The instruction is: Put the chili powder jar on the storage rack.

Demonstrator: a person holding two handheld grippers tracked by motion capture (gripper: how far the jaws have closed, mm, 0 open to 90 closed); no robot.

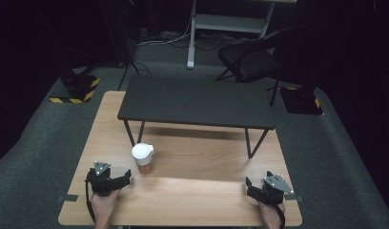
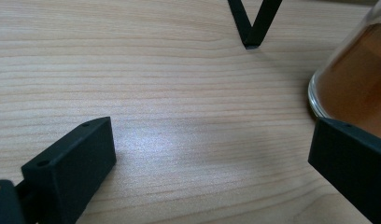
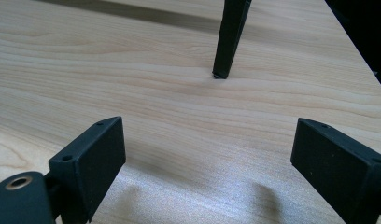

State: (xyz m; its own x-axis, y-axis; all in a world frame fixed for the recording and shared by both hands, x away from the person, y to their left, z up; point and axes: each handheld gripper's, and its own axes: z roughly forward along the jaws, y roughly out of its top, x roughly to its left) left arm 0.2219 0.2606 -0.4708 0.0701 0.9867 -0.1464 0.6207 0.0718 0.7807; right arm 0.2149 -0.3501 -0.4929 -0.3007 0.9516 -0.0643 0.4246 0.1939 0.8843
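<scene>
Standing untouched near the table's left half, the lidded cup (image 1: 143,158) of brownish liquid sits just in front of the black shelf (image 1: 196,101), beside one of its legs. Nothing looks started yet: the left gripper (image 1: 126,178) rests close by with jaws spread wide and empty, the cup's glass wall (image 2: 352,79) just off one jaw. The right gripper (image 1: 250,187), equally open and empty, waits well apart near the right edge. Bare wooden table (image 1: 197,191) lies between them; clearance under the shelf seems low, though that's hard to judge.
</scene>
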